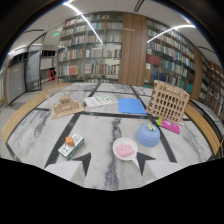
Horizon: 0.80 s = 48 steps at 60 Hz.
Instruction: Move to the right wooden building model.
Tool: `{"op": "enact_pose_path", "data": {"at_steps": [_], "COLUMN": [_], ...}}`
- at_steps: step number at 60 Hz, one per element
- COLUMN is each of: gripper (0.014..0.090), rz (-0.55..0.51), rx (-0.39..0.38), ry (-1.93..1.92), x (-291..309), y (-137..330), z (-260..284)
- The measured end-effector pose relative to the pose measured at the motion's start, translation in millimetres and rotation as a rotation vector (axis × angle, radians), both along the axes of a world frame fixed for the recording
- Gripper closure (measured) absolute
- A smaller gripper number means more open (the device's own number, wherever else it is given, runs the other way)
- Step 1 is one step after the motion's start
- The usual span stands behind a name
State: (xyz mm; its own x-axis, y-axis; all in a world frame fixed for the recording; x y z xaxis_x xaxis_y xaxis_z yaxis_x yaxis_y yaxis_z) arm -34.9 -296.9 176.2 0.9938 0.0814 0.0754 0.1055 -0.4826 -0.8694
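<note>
Hovering hand-held gripper [111,161] open, wooden building model [168,101] beyond

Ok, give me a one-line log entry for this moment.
gripper: open, empty | target: tall lattice wooden building model, beyond fingers, right of blue folder | status: not reached

The claw [111,161] hangs open over the marbled surface [35,135], with a small pink dish [125,148] between its dark fingertips [83,161]. Beyond lie a blue round thing [148,135], a blue sheet [131,105], a small wooden model [65,105] and the right wooden building model [168,101], with bookshelves [90,47] behind.
</note>
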Motion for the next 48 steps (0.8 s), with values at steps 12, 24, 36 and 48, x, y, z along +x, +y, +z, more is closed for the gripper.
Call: {"op": "enact_pose_path", "data": {"at_steps": [12,24,36,48], "gripper": [0.0185,0.0187,0.0187,0.0185], "rz": [-0.004,-0.032,-0.101,-0.199], "rx": [0.004,0.009,0.009,0.052], "ry": [0.003,-0.012,-0.028,-0.069], "x": [6.9,47.8,130.9,235.6], "y": [-16.5,-30.0,-28.7,17.3], "z": [6.8,2.1,-7.6,2.5]}}
